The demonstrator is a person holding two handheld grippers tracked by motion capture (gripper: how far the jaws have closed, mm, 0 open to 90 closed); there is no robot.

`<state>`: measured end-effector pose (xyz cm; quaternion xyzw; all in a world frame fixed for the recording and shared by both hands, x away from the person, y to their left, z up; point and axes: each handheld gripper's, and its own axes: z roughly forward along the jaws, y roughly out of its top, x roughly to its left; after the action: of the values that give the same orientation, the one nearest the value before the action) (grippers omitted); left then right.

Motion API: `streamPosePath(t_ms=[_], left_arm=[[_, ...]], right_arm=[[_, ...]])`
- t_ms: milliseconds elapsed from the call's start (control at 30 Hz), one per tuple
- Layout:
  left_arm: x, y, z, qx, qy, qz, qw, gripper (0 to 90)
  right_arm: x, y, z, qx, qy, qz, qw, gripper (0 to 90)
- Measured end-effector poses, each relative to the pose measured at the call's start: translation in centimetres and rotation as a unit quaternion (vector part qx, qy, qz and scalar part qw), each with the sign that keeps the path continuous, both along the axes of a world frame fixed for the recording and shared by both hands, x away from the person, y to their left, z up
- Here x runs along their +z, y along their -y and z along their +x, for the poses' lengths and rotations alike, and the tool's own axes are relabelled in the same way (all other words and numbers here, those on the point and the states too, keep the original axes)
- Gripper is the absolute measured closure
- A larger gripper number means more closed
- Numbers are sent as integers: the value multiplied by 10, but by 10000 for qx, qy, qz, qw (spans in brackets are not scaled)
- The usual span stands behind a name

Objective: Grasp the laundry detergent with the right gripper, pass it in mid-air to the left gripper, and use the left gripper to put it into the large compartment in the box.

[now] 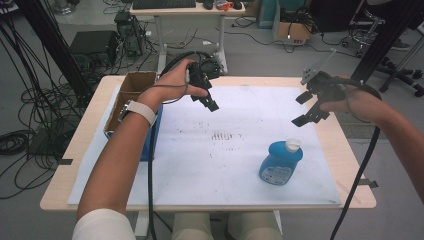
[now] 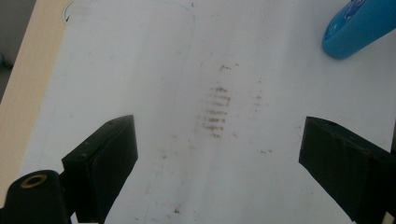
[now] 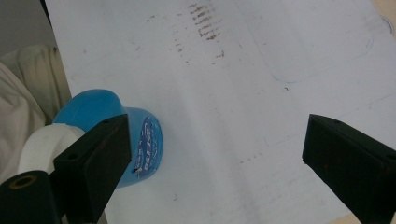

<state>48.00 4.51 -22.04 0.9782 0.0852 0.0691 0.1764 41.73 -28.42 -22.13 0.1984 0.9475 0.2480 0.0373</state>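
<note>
A blue bottle (image 1: 280, 162) with a white cap (image 1: 292, 145) stands upright on the white sheet (image 1: 220, 165), right of centre toward the front. My left gripper (image 1: 211, 102) hovers open above the sheet's far left part, nothing between its jaws. In the left gripper view its jaws frame a patch of brown marks (image 2: 215, 112), with the blue bottle (image 2: 357, 28) at the top right corner. My right gripper (image 1: 306, 107) hangs open over the sheet's far right edge, behind the bottle. In the right gripper view the blue bottle (image 3: 144, 135) sits by the left jaw, untouched.
An open cardboard box (image 1: 134, 85) sits on the table's far left, with a blue box (image 1: 155, 135) under my left forearm. The wooden table edge (image 1: 350, 160) borders the sheet. Cables trail from both grippers. Desks, cables and chairs stand on the floor beyond.
</note>
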Motion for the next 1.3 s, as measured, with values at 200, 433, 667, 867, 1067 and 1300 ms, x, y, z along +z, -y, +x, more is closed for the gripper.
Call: streamPosePath(t_ms=[200,433,667,867,1067,1300], left_arm=[[1,-1,-1,18,6,-1,10000,118],[3,0,-3,31,20,-25,10000,118],[5,0,-6,50,52,3,10000,118],[7,1,-11,38,72,7,10000,119],[8,1,-13,24,129,-14,9999,119],[8,1,-14,31,127,-8,9999,121]], right_arm=[[9,1,-5,47,177,50,9998,63],[19,0,-15,54,231,128,9996,46],[28,2,-23,92,301,202,9993,45],[31,8,-37,197,296,359,9987,42],[30,15,-53,181,276,405,9986,48],[32,20,-69,223,324,447,9982,50]])
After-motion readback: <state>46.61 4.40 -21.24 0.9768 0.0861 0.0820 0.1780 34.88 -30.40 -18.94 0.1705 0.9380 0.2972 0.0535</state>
